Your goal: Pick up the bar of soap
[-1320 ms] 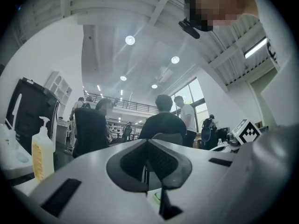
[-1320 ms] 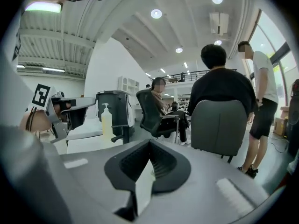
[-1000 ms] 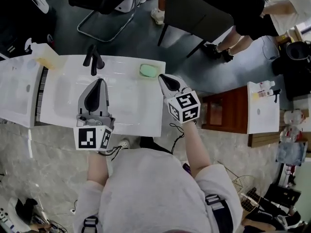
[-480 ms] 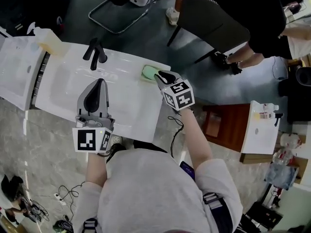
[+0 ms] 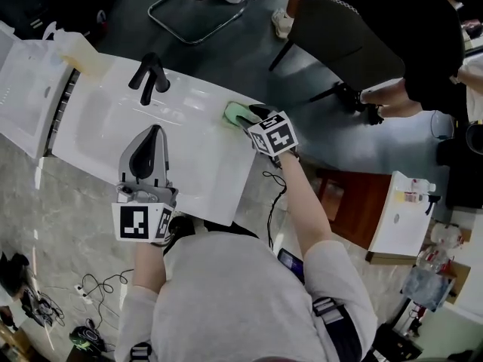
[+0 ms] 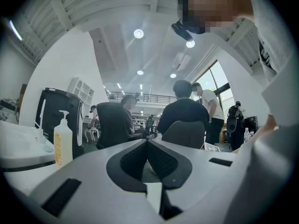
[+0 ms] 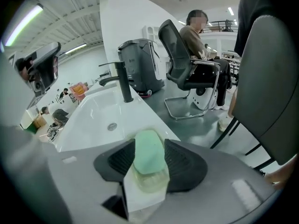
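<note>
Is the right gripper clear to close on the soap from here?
Likely yes. The right gripper has just been opening its jaws; they stand apart with the soap between them, one on either side. Nothing else is in the gap; the soap lies exposed in its dish.

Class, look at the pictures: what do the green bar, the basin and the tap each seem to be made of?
Green bar: likely soap; matt, waxy look and rounded edges. Basin: probably glazed ceramic; glossy white with soft reflections. Tap: seemingly metal with a matt black coating; thin, straight and rigid.
</note>
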`<action>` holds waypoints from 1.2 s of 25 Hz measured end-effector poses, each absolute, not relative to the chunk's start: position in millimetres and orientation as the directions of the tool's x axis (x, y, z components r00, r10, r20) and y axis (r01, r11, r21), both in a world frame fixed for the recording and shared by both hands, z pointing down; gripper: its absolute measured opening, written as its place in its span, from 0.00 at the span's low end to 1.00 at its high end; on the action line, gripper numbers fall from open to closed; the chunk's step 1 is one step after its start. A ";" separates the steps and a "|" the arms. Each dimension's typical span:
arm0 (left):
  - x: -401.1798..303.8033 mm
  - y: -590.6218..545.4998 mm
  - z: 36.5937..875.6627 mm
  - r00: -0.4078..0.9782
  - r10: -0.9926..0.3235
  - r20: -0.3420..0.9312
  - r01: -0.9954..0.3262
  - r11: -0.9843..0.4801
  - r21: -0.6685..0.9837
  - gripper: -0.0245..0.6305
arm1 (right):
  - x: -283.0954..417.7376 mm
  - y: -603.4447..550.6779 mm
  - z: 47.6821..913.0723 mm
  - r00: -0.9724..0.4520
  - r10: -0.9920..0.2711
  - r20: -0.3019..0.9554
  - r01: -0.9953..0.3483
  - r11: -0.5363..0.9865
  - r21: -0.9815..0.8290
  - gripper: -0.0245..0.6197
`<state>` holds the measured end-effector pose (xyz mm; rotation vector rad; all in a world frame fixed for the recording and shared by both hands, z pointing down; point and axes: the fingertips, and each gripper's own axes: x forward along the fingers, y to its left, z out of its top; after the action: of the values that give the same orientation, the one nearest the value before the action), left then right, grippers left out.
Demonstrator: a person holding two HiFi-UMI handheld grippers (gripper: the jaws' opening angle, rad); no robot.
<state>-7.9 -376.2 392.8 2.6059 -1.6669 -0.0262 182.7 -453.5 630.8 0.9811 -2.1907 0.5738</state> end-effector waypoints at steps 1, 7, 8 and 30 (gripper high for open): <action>-8.8 -377.0 394.4 0.415 -0.910 0.017 -0.909 -0.414 0.050 0.05 | 181.7 -455.1 634.4 -0.503 -0.472 0.724 -0.768 0.628 -0.124 0.36; -11.8 -381.0 398.2 0.394 -0.919 0.032 -0.918 -0.392 0.050 0.05 | 177.2 -461.5 642.4 -0.521 -0.419 0.744 -0.743 0.652 -0.153 0.40; -11.7 -381.7 398.3 0.393 -0.919 0.032 -0.919 -0.391 0.051 0.05 | 176.7 -461.6 642.4 -0.527 -0.408 0.745 -0.737 0.656 -0.163 0.40; -13.7 -386.8 400.4 0.378 -0.925 0.039 -0.925 -0.376 0.053 0.05 | 168.2 -458.5 654.5 -0.483 -0.446 0.754 -0.723 0.688 -0.056 0.44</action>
<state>-13.7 -386.8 400.4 2.5528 -1.7158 0.0037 168.2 -458.5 654.5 0.8917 -2.1553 0.4790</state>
